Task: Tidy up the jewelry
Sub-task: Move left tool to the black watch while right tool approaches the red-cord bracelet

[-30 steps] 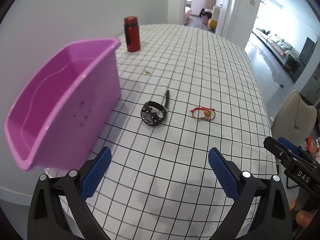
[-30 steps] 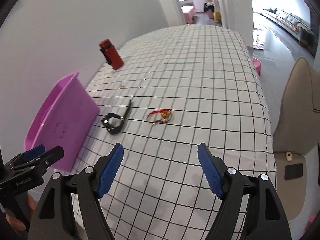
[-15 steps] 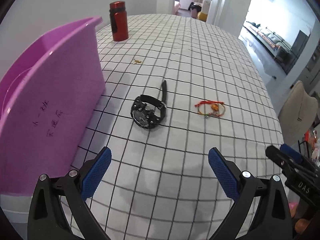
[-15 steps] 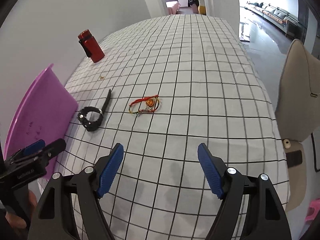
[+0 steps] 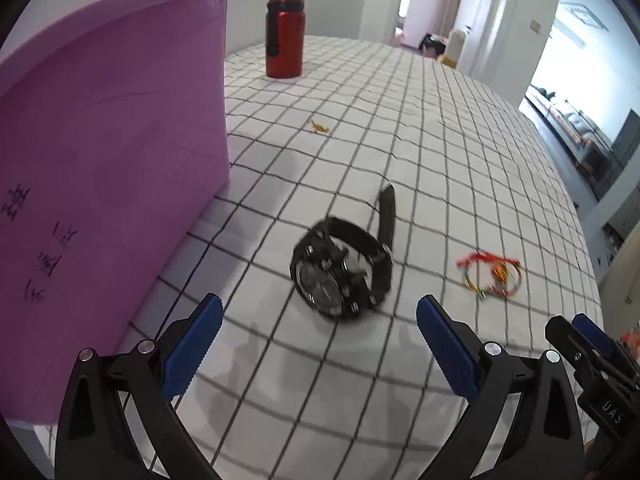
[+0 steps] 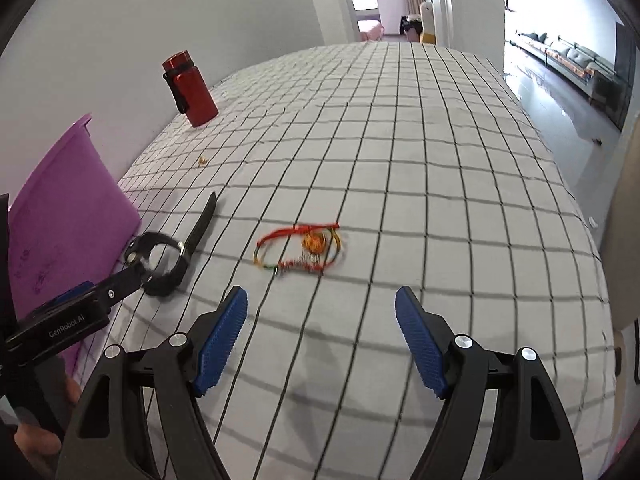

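Note:
A black wristwatch (image 5: 342, 270) lies on the checked tablecloth (image 5: 420, 152), just beyond my open, empty left gripper (image 5: 318, 320). It also shows in the right wrist view (image 6: 168, 256). A red and gold bracelet bundle (image 6: 304, 250) lies just beyond my open, empty right gripper (image 6: 320, 326); it also shows in the left wrist view (image 5: 492, 274). A small gold piece (image 5: 318, 128) lies farther back, also in the right wrist view (image 6: 203, 160). A purple bin (image 5: 100, 160) stands at the left, close to the watch.
A red bottle (image 5: 285, 34) stands at the far left of the table, also in the right wrist view (image 6: 190, 88). The table's right edge drops to the floor. The left gripper's body (image 6: 72, 316) shows at the right view's left edge.
Both grippers have moved forward and lower toward the table. The watch and the bracelets look much nearer. The bin now fills the left side of the left wrist view.

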